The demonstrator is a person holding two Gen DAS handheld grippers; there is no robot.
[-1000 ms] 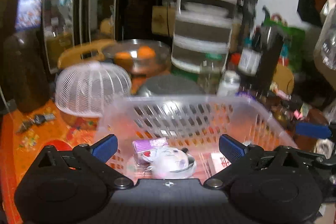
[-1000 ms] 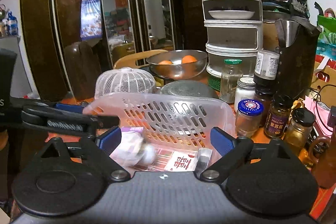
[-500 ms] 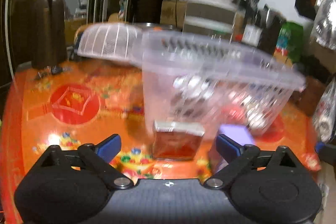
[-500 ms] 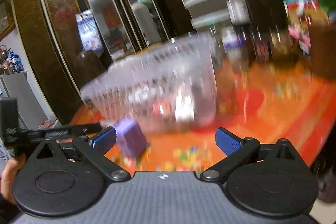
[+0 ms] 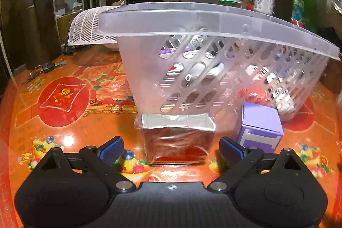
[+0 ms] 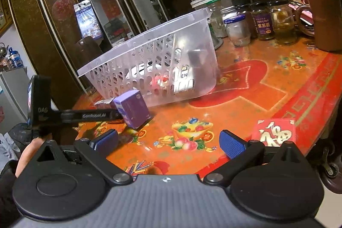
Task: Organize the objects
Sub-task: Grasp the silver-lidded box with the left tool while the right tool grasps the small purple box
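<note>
Left gripper (image 5: 171, 147) dropped to red box (image 5: 177, 139); basket (image 5: 213, 61) behind

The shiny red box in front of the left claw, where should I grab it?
Grip the red box across its two short side faces, coming straight in from the front. It stands upright between the open left claw fingers; the basket blocks behind it.

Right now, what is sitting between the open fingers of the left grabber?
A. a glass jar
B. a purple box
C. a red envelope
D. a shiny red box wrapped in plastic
D. In the left wrist view the shiny red box stands on the table between the open left gripper fingers, right in front of the basket; the purple box sits off to the side.
</note>
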